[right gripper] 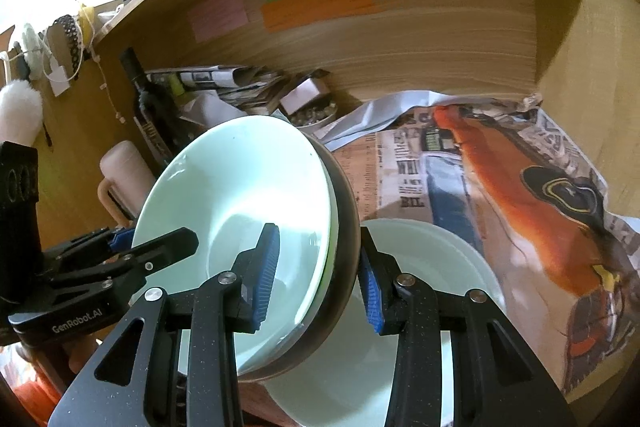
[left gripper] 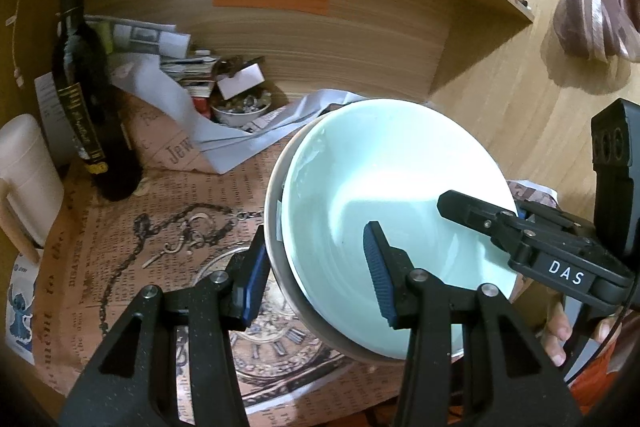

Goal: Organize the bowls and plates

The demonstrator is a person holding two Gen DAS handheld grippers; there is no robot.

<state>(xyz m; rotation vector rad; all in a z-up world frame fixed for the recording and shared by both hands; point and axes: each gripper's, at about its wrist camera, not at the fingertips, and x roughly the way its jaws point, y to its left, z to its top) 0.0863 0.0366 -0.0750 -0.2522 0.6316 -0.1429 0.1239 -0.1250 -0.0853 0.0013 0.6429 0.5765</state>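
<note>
Bowls (left gripper: 384, 211) sit nested, a pale green one inside a grey one, and I hold the pair tilted in the air with both grippers. My left gripper (left gripper: 316, 283) is clamped over the rim at about 7 o'clock of the stack in its own view, one pad inside the green bowl, the other on the grey outside. My right gripper (right gripper: 320, 279) grasps the opposite rim the same way, and in the left view it reaches in from 3 o'clock.

Below the stack, at 5 o'clock in the right view, a white plate (right gripper: 452, 251) lies on the newspaper (right gripper: 404, 167) that lines the shelf. That looks to me like a pile already begun. Behind, at 10 o'clock, stand a dark bottle (left gripper: 82, 95), a cream jug (left gripper: 24, 179) and a small dish of oddments (left gripper: 240, 107) among loose papers.

My judgement: the task is mid-way. Two bowls are gathered and lifted but not yet set down; placing them remains, and I cannot tell whether more crockery waits out of sight.
</note>
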